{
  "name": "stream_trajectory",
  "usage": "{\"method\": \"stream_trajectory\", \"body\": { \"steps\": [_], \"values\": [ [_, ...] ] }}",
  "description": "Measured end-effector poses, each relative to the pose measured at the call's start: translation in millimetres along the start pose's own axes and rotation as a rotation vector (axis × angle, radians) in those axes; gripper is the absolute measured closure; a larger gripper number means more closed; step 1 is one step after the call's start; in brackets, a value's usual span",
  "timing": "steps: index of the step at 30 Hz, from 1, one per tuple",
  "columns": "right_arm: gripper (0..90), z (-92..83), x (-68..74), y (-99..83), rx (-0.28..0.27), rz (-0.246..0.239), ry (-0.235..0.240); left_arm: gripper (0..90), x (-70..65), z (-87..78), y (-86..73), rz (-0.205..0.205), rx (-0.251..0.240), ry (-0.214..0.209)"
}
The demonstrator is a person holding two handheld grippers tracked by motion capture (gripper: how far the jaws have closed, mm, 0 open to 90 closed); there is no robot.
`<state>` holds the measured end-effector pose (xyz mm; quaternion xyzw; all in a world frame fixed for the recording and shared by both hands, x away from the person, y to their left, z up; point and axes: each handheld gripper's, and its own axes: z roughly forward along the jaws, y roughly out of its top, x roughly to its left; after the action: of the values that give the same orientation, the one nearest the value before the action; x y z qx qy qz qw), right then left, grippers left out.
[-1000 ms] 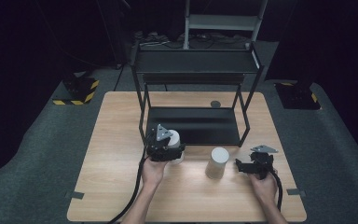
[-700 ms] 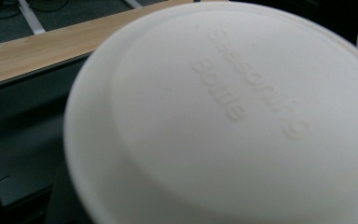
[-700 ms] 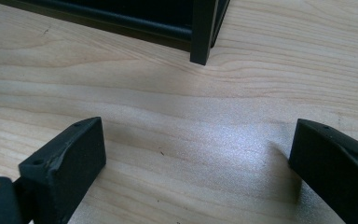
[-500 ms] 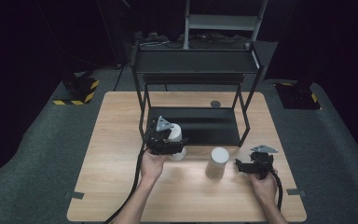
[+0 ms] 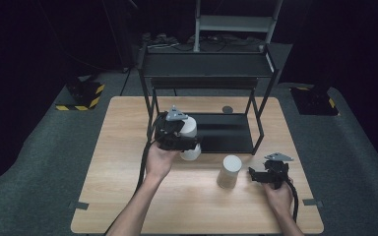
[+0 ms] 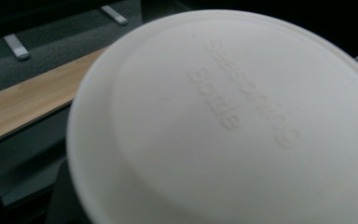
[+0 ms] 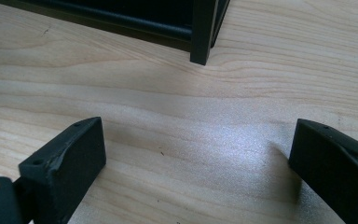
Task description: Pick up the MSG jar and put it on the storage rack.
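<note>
Two grippers: left gripper (image 5: 189, 142) jaws pinching white seasoning bottle (image 5: 191, 132), right gripper (image 5: 256, 175) jaws spread. Keep bottle upright; clear rack (image 5: 261, 123) frame.

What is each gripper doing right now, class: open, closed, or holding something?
Left gripper: closed on the white bottle, held above the table.
Right gripper: open, holding nothing, low over the table.

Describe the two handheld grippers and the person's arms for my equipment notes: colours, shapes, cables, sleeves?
Both the left gripper and the right gripper are black, blocky units, each topped by a grey three-cornered plate. A thick black cable trails from each back along the forearm. The right gripper's jaws are chunky black blocks with bevelled tips. The forearms are bare; no sleeves show.
</note>
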<state>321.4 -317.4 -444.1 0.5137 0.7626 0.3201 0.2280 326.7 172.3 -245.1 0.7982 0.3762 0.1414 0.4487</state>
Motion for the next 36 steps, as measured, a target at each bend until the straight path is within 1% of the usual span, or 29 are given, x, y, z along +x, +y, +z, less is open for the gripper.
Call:
{"method": "stream_trajectory", "body": {
  "steps": [1,2,4,6,12,13,14,17,18,19,21,22,23,24,25,26,27,29,31,32,33,34,36],
  "values": [
    [3.0,0.0,0.0,0.0,0.000,0.000,0.000,35.6,1.4,-4.9,9.8,0.003,-0.001,-0.007],
    [3.0,0.0,0.0,0.0,0.000,0.000,0.000,35.7,1.4,-4.9,9.8,0.003,-0.001,-0.007],
    [3.0,0.0,0.0,0.0,0.000,0.000,0.000,35.6,1.3,-10.1,21.8,0.011,0.003,-0.006],
    [3.0,0.0,0.0,0.0,0.000,0.000,0.000,35.7,-0.3,-15.2,34.5,0.028,0.008,0.001],
    [3.0,0.0,0.0,0.0,0.000,0.001,0.000,35.7,-3.0,-27.6,62.6,0.052,0.005,0.014],
    [3.0,0.0,0.1,-0.1,-0.001,0.001,0.000,35.7,-3.4,-32.6,73.2,0.057,0.002,0.019],
    [3.0,0.0,0.1,-0.1,-0.001,0.001,0.000,35.7,-3.4,-32.6,73.2,0.057,0.002,0.019],
    [3.0,0.0,0.1,0.0,0.000,0.002,0.000,35.8,-4.5,-38.3,86.5,0.066,0.006,0.031],
    [3.0,0.0,0.1,0.0,0.000,0.002,0.000,35.7,-5.7,-42.0,94.9,0.069,0.003,0.040],
    [3.0,0.0,0.1,0.0,0.000,0.002,0.000,35.8,-5.7,-42.0,94.9,0.069,0.003,0.040],
    [3.0,0.0,0.3,0.1,0.000,0.003,0.000,35.8,-5.2,-45.5,103.1,0.066,0.002,0.043],
    [3.0,0.0,0.3,0.0,0.000,0.003,-0.001,35.8,-4.8,-48.1,111.2,0.063,0.003,0.048],
    [3.0,0.0,0.3,0.0,0.000,0.003,-0.001,35.8,-4.8,-48.1,111.2,0.063,0.003,0.048],
    [3.0,0.0,0.3,0.0,0.000,0.003,-0.001,35.8,-5.2,-49.6,118.3,0.062,0.006,0.056],
    [3.0,0.0,0.3,0.0,0.000,0.003,0.000,35.8,-5.6,-50.3,122.6,0.060,0.006,0.062],
    [3.0,0.0,0.3,0.0,0.000,0.003,0.000,35.8,-5.6,-50.3,122.6,0.060,0.006,0.062],
    [3.0,0.0,0.3,-0.1,-0.001,0.002,-0.001,35.8,-4.3,-51.5,129.6,0.057,0.006,0.064],
    [3.0,0.0,0.3,0.0,0.000,0.003,-0.001,35.8,-4.3,-51.7,131.6,0.056,0.004,0.066],
    [3.0,0.0,0.3,-0.1,-0.001,0.003,0.000,35.8,-3.5,-52.3,139.8,0.052,0.003,0.070],
    [3.0,0.0,0.3,-0.1,-0.001,0.003,0.000,35.8,-3.5,-52.3,139.8,0.052,0.003,0.070],
    [3.0,0.0,0.3,-0.1,-0.001,0.003,0.000,35.8,-2.5,-52.2,145.6,0.047,0.005,0.076],
    [3.0,0.0,0.3,-0.1,-0.001,0.003,0.000,35.8,-2.5,-52.2,145.6,0.047,0.005,0.076],
    [3.0,0.0,0.2,-0.1,-0.001,0.002,-0.001,35.8,-2.5,-52.3,151.4,0.045,0.005,0.089]
  ]
}}
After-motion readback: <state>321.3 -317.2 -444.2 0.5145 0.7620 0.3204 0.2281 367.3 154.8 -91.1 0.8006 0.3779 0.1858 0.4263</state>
